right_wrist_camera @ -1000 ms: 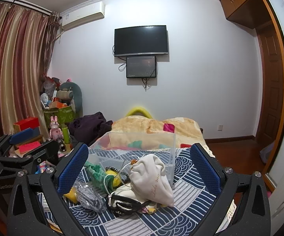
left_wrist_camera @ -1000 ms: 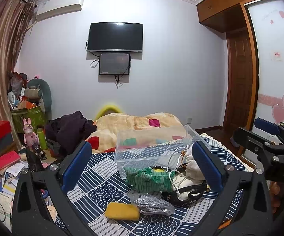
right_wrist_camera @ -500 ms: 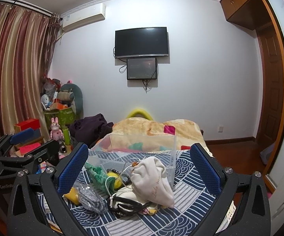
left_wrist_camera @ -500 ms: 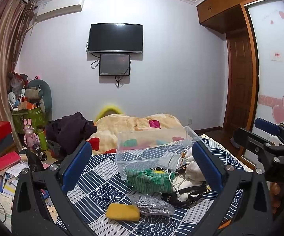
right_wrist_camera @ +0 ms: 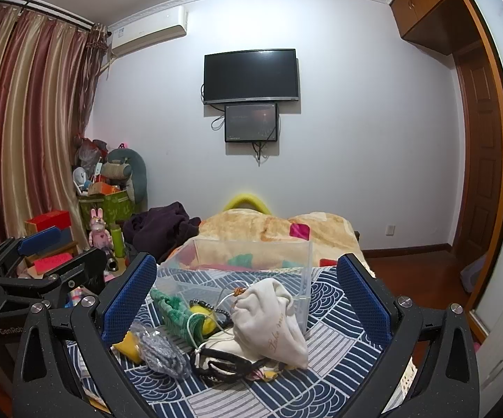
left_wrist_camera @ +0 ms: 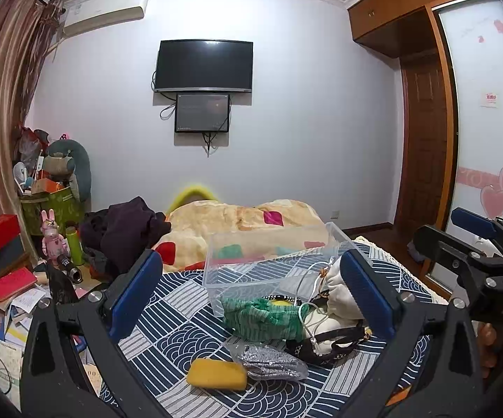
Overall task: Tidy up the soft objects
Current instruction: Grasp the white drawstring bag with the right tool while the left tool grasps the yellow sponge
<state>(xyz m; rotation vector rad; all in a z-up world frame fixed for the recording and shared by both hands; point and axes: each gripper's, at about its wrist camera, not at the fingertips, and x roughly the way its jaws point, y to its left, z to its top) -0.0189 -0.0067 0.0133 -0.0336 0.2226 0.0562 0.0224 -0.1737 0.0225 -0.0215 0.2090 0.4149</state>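
A clear plastic bin (left_wrist_camera: 272,261) (right_wrist_camera: 251,264) stands on the blue patterned bedspread (left_wrist_camera: 182,317). In front of it lie a yellow sponge (left_wrist_camera: 216,378), a grey glittery pouch (left_wrist_camera: 269,360) (right_wrist_camera: 162,350), a green knitted cloth (left_wrist_camera: 262,317) (right_wrist_camera: 173,313), a white drawstring bag (right_wrist_camera: 272,324) (left_wrist_camera: 340,292) and a black strap (right_wrist_camera: 227,365). My left gripper (left_wrist_camera: 251,292) is open and empty, above and short of the pile. My right gripper (right_wrist_camera: 246,296) is open and empty, also short of the pile. Each gripper shows at the edge of the other's view.
A beige quilt (left_wrist_camera: 237,223) and a dark garment (left_wrist_camera: 126,233) lie behind the bin. Boxes, books and toys clutter the floor at left (left_wrist_camera: 7,278). A wooden door (left_wrist_camera: 425,139) and wardrobe stand at right. A TV (left_wrist_camera: 204,66) hangs on the far wall.
Both views have tilted very slightly; the pile sits a touch lower in the right wrist view. Nothing on the bed has moved and both grippers stay open.
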